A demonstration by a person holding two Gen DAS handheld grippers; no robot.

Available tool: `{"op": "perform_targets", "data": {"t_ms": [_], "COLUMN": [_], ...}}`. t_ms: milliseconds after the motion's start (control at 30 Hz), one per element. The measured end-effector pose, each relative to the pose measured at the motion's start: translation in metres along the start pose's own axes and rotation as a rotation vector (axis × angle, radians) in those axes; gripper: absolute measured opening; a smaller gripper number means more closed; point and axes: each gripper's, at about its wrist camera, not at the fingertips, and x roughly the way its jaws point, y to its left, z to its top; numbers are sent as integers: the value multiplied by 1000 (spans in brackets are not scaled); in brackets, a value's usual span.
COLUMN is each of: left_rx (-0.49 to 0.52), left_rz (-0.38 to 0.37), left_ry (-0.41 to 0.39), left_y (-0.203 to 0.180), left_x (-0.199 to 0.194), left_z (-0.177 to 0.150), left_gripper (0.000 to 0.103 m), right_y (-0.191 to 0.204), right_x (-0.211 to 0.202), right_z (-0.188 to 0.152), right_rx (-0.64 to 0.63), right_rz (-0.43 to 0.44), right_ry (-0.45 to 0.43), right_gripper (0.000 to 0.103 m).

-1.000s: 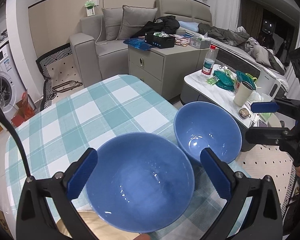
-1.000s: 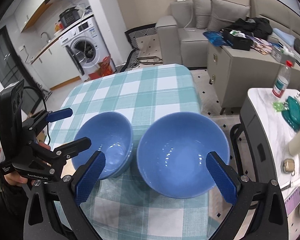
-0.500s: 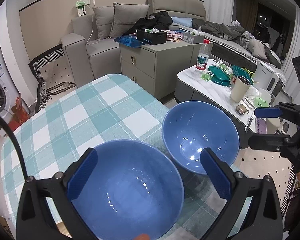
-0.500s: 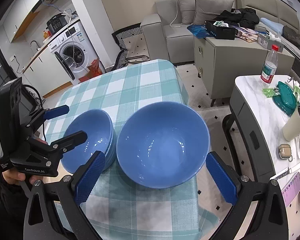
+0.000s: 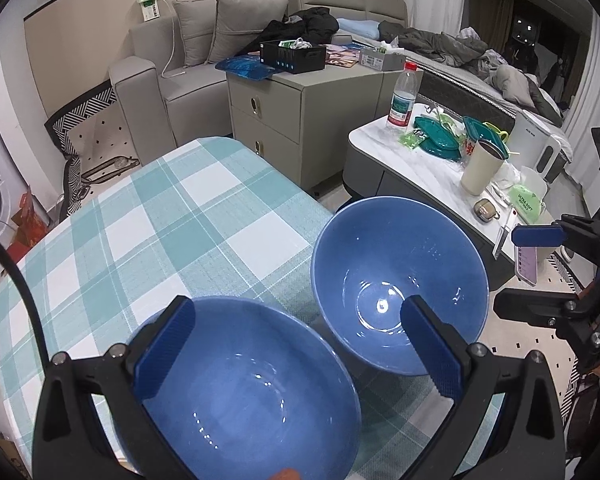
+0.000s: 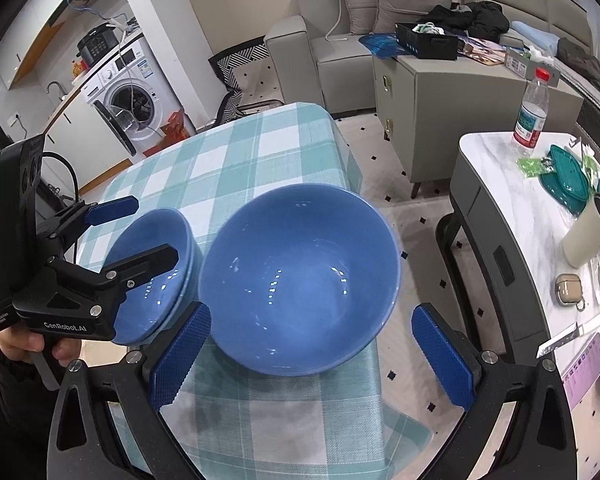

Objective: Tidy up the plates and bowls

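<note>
I had both sets of tongs spread wide and gripping nothing: the left gripper hung over the stacked blue bowls near my side of the checked table, and the right gripper sat just behind the single blue bowl. That bowl looked to be overhanging the table's right edge, above the floor. I judged a careless nudge or a one-sided pinch on its smooth rim could have tipped it off.
</note>
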Motion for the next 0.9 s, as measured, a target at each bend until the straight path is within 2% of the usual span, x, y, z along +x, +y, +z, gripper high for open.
{"op": "perform_targets", "data": {"t_ms": [567, 900], "left_rx": [22, 23], "left_rz": [-39, -55], "left_ry": [49, 81], "left_y": [-6, -4], "left_x": [37, 54], "left_z": [14, 22], "left_gripper": [101, 96], "right_y": [-23, -31], "right_x": [31, 44], "right_z": [0, -5], "right_rx": [48, 93], "right_rz": [-34, 19], "right_ry": [82, 111], "right_gripper": [102, 102]}}
